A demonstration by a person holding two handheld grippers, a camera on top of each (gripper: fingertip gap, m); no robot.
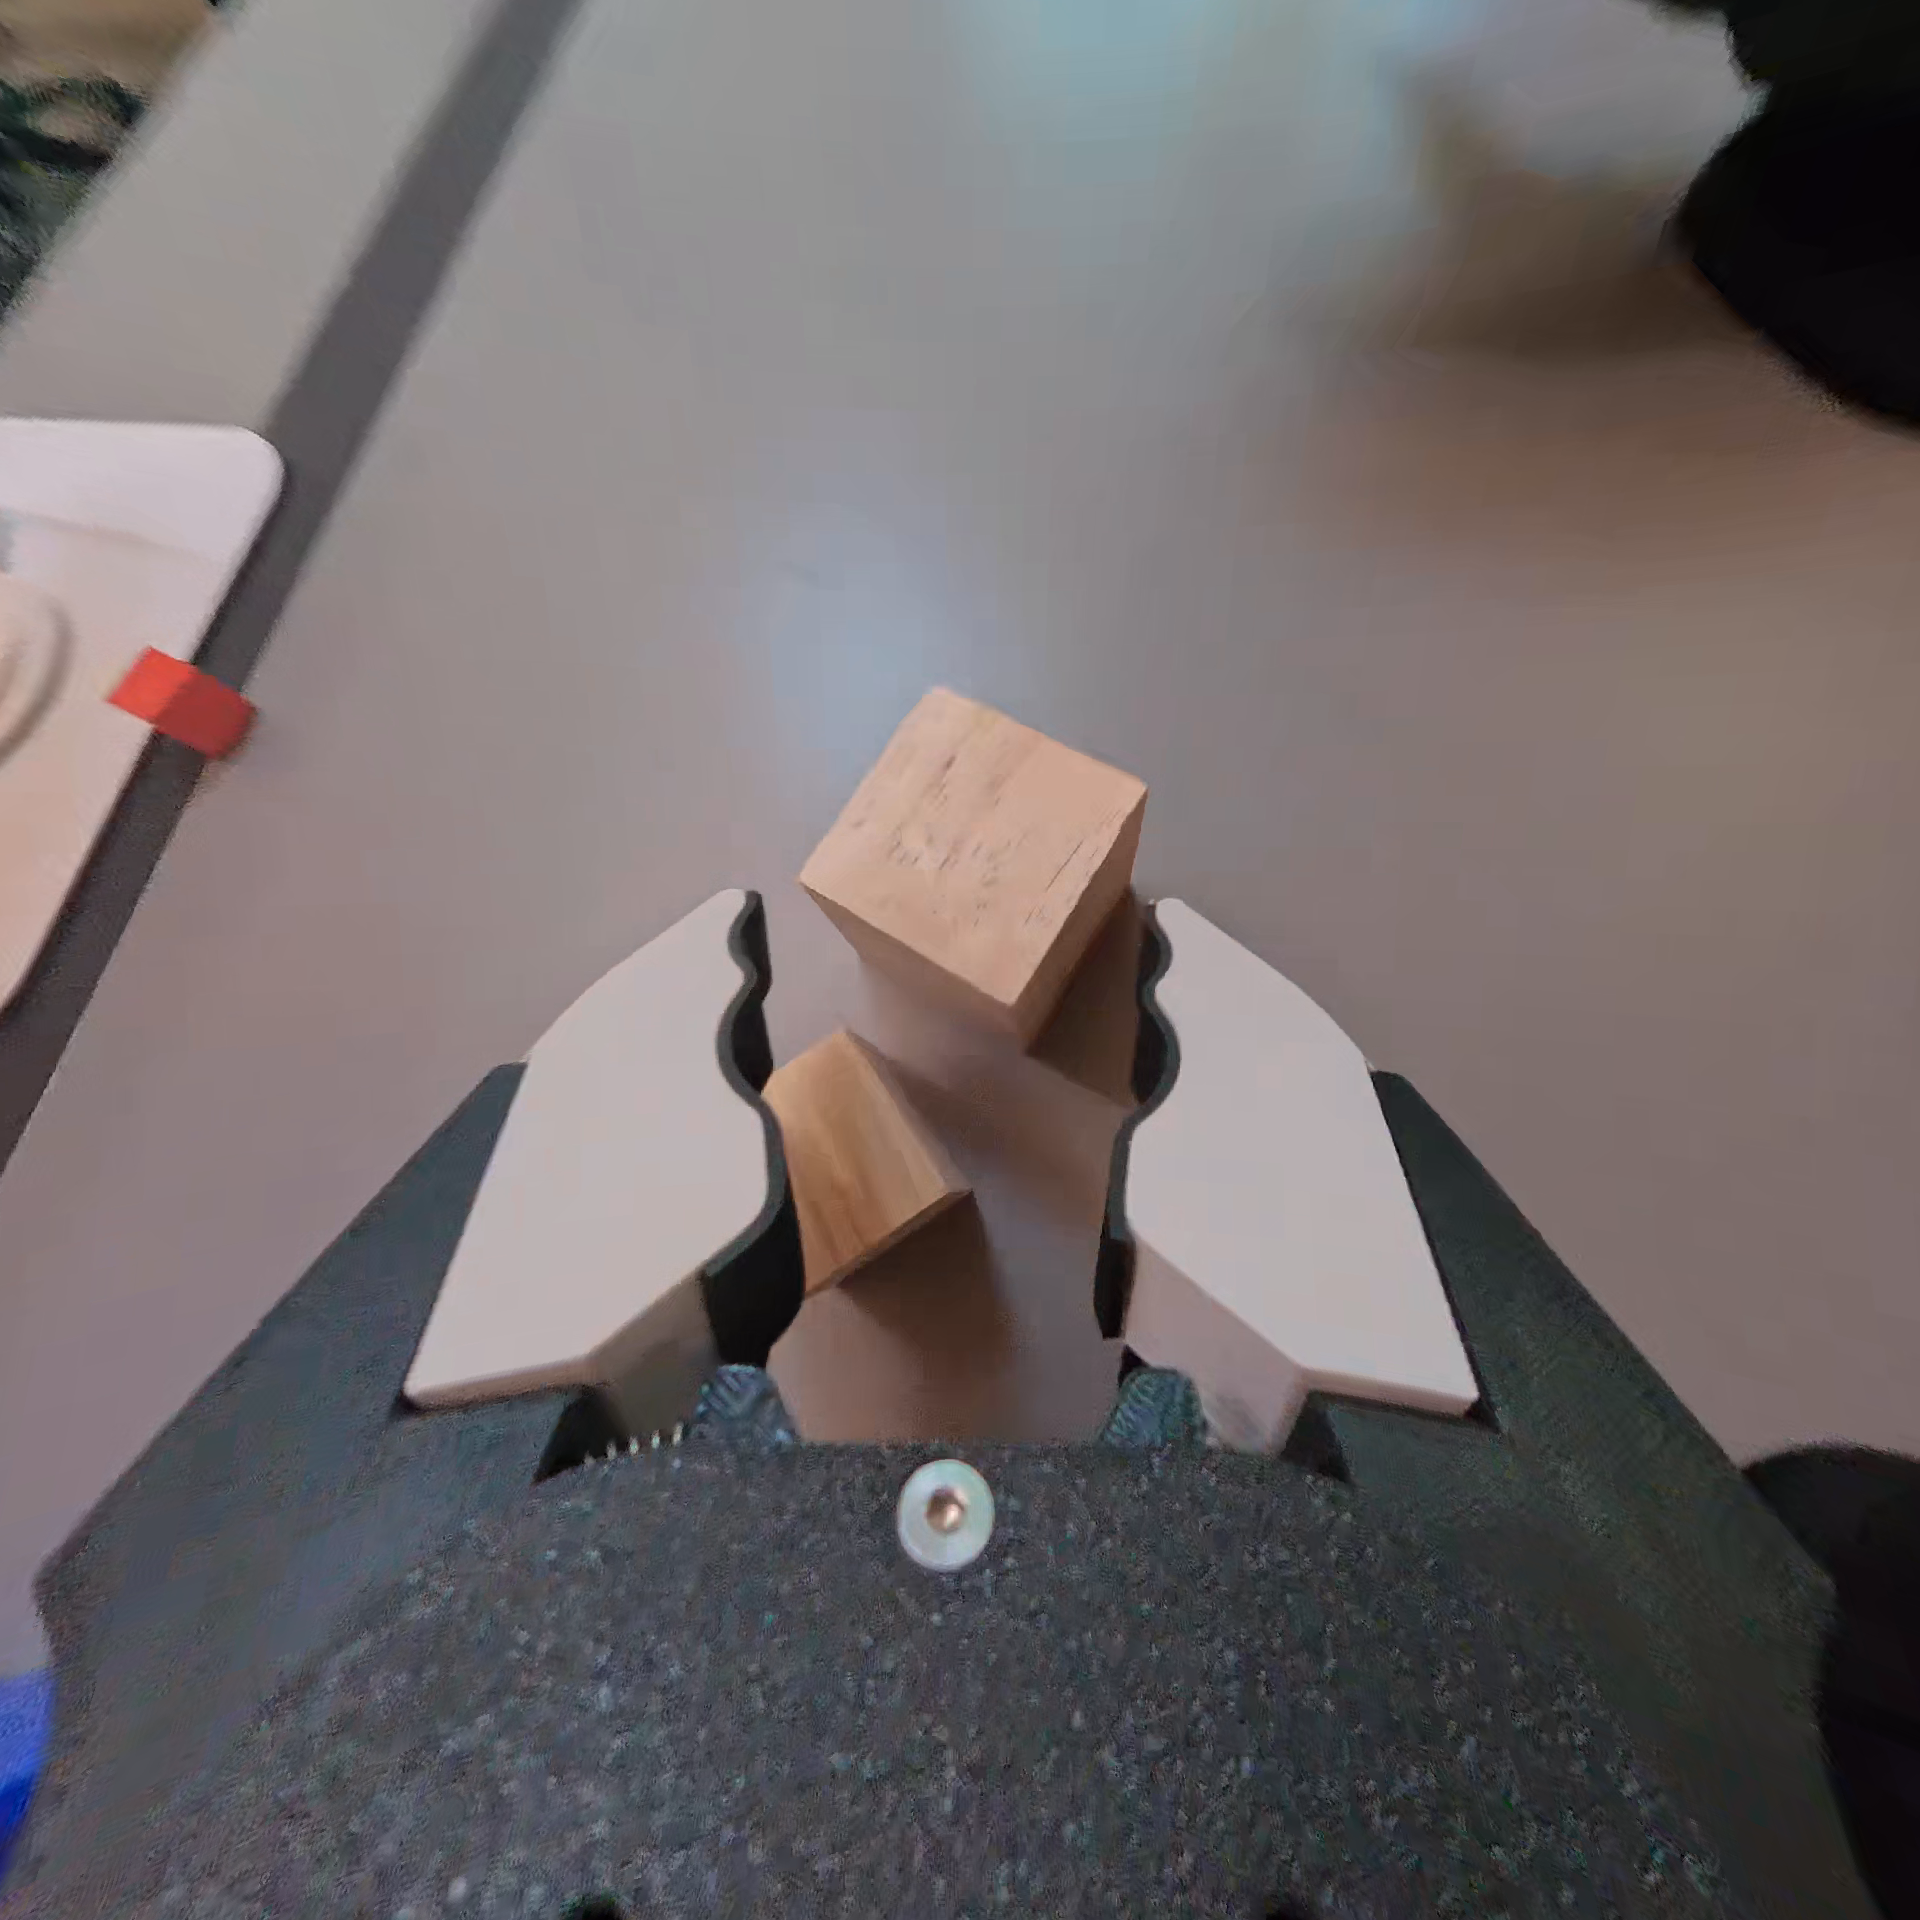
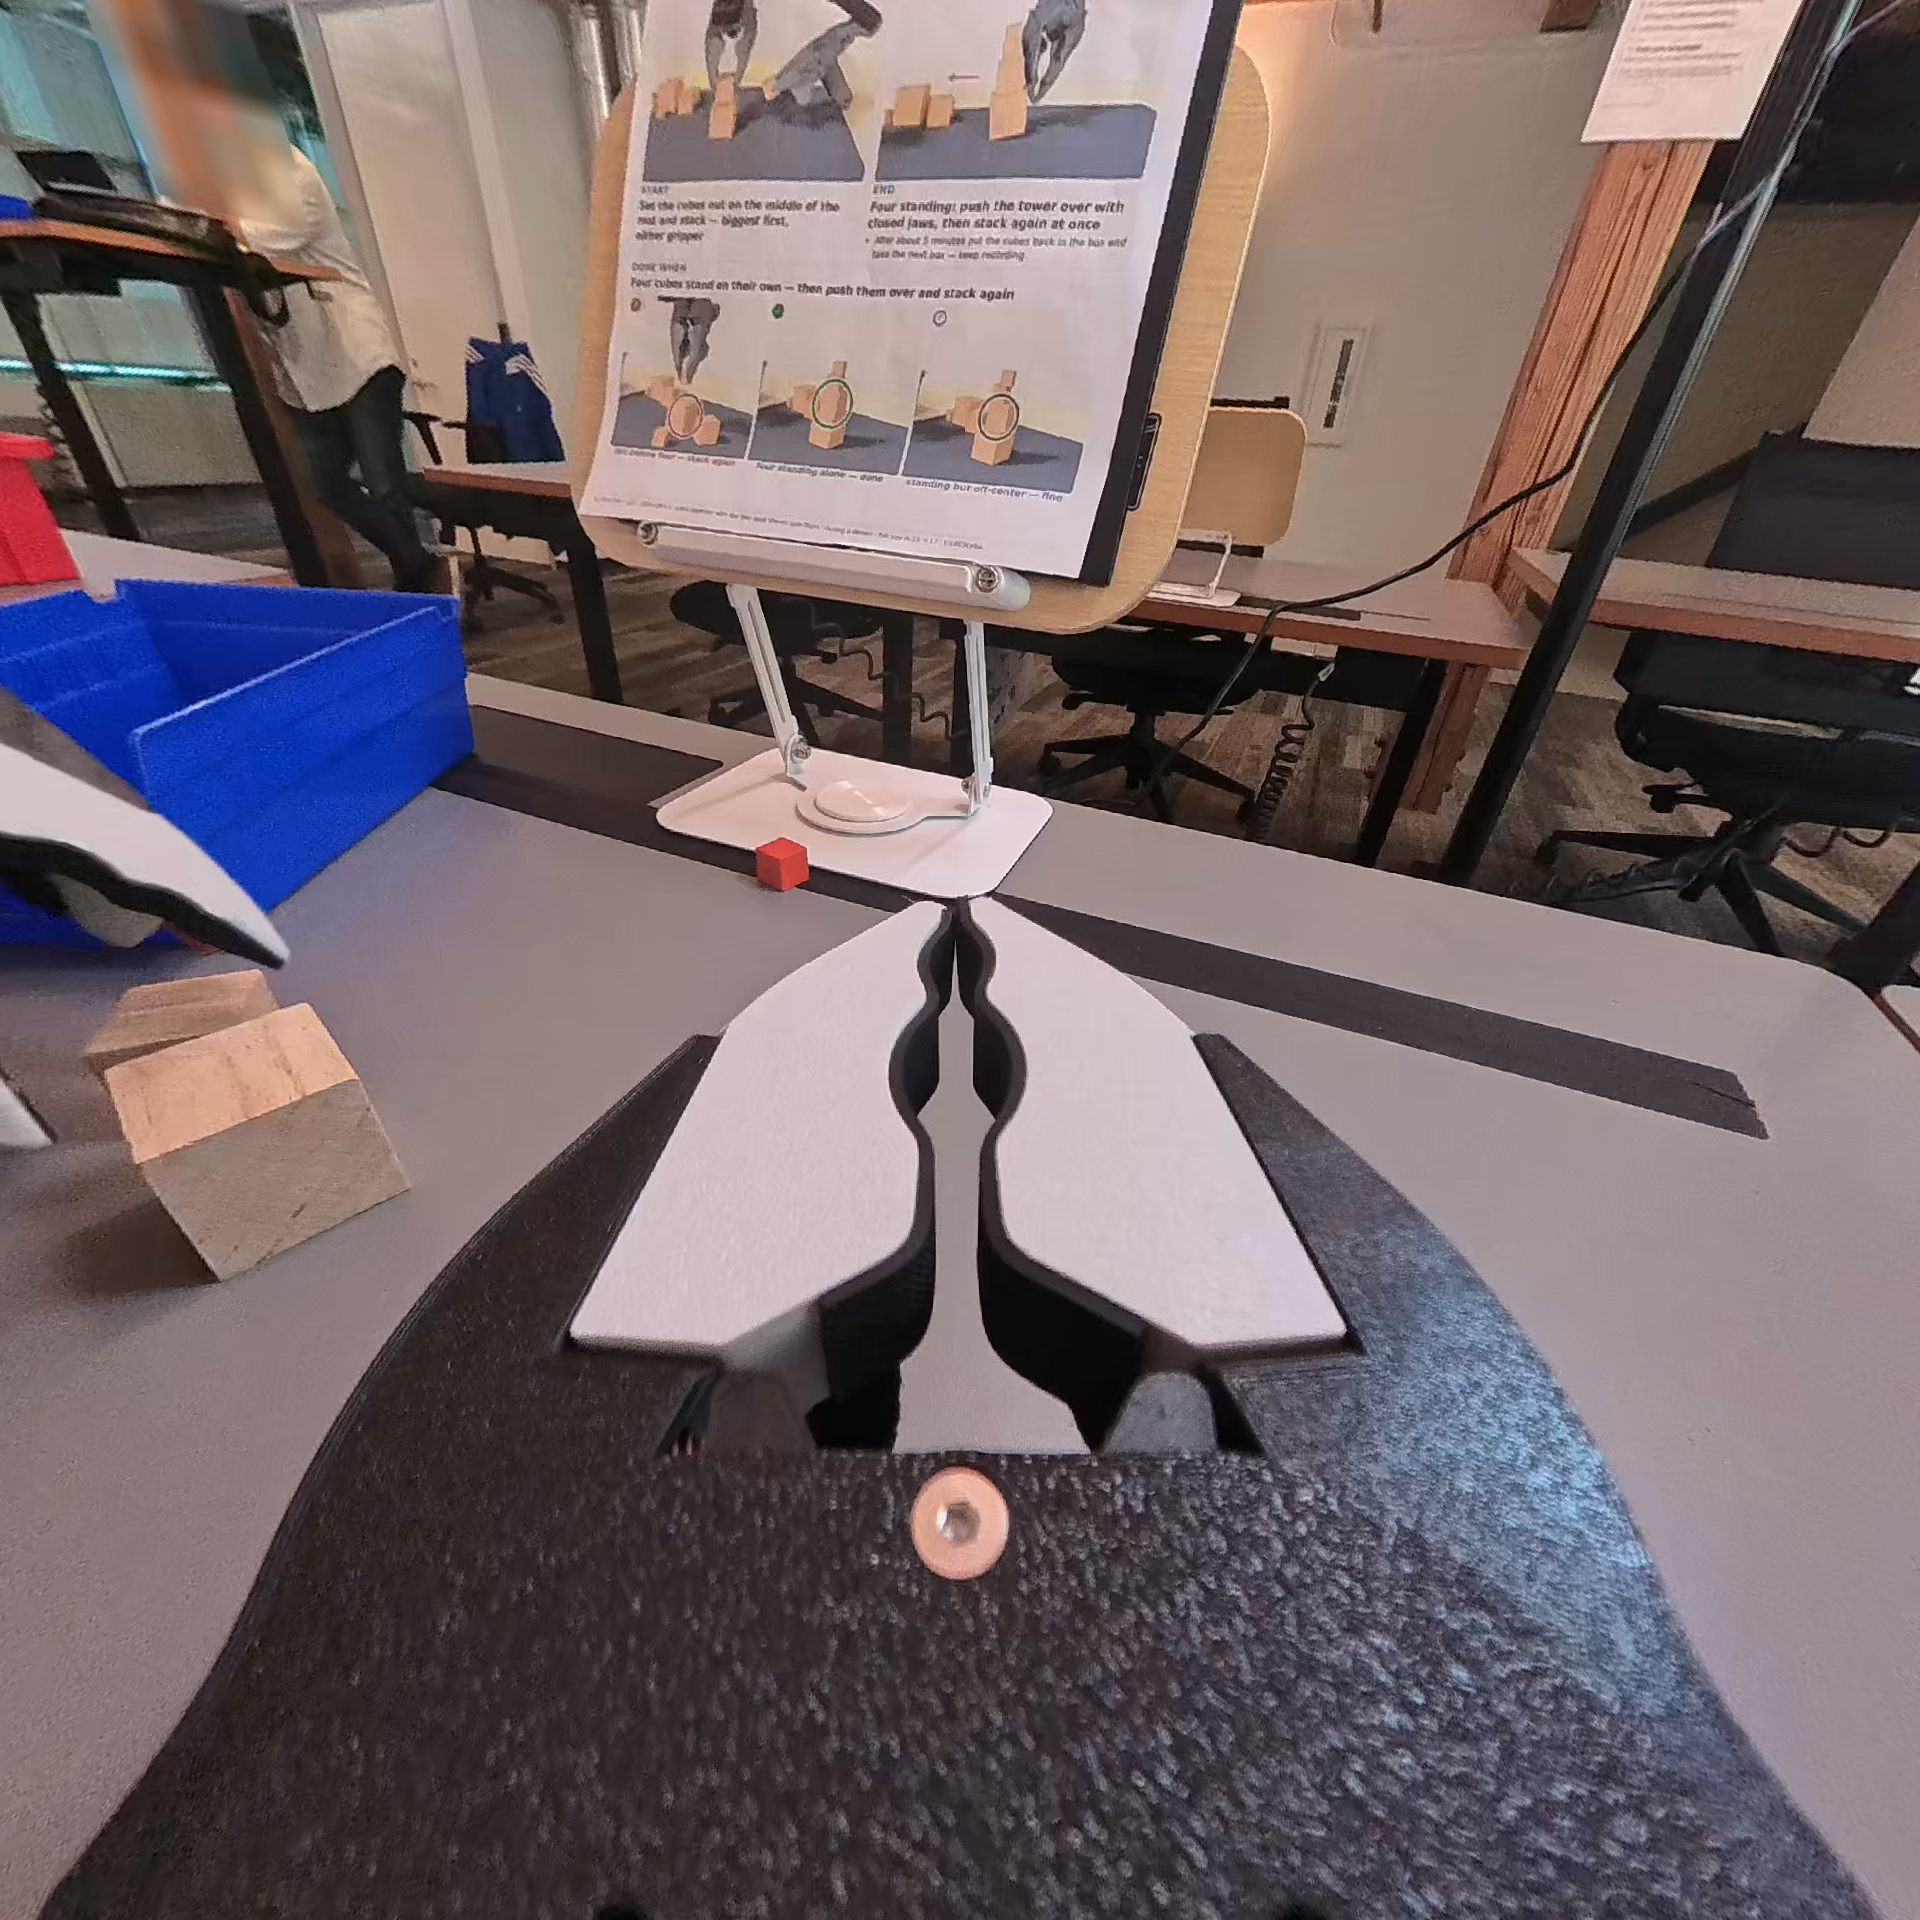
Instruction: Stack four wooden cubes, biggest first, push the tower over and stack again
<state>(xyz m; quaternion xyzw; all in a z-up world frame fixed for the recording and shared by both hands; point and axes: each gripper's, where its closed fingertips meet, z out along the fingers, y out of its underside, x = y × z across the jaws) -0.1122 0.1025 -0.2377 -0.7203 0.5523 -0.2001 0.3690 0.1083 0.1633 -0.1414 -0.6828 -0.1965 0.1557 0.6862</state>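
The larger pale wooden cube (image 1: 971, 862) is seen ahead of the wide-open, empty left gripper (image 1: 956, 914), a smaller wooden cube (image 1: 852, 1164) lying between its fingers beside the left pad, while the right gripper (image 2: 954, 920) is held shut on nothing.

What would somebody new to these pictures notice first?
Probably the pale wooden cube tilted just beyond the open left gripper, with a smaller wooden cube lying between its fingers, against the left one. Next, the right gripper, shut on nothing above the grey table, pointing at a small red cube by a white stand's base. Blue bins sit at left.
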